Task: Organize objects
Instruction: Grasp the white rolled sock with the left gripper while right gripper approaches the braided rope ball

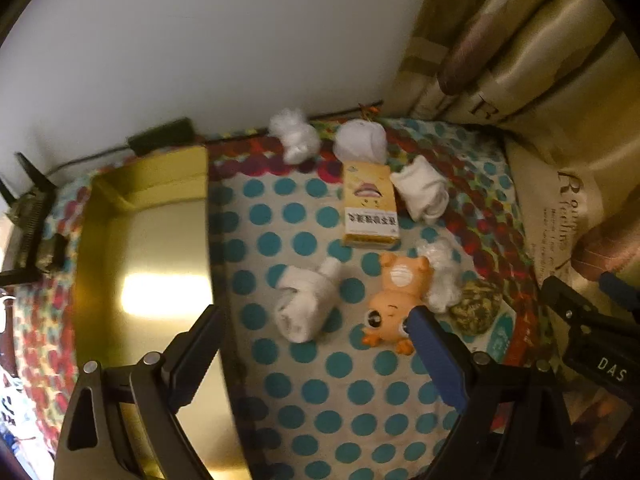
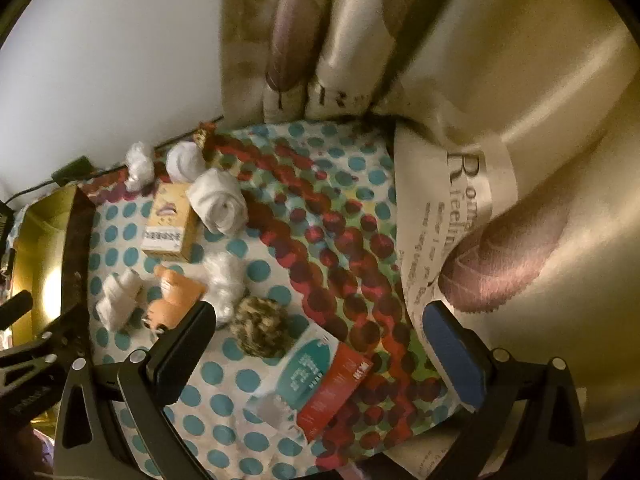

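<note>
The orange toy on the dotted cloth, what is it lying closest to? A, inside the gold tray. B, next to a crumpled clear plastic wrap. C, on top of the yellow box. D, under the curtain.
B: the orange toy lies on the dotted cloth with the crumpled clear plastic wrap right at its side, apart from the gold tray and the yellow box.
</note>
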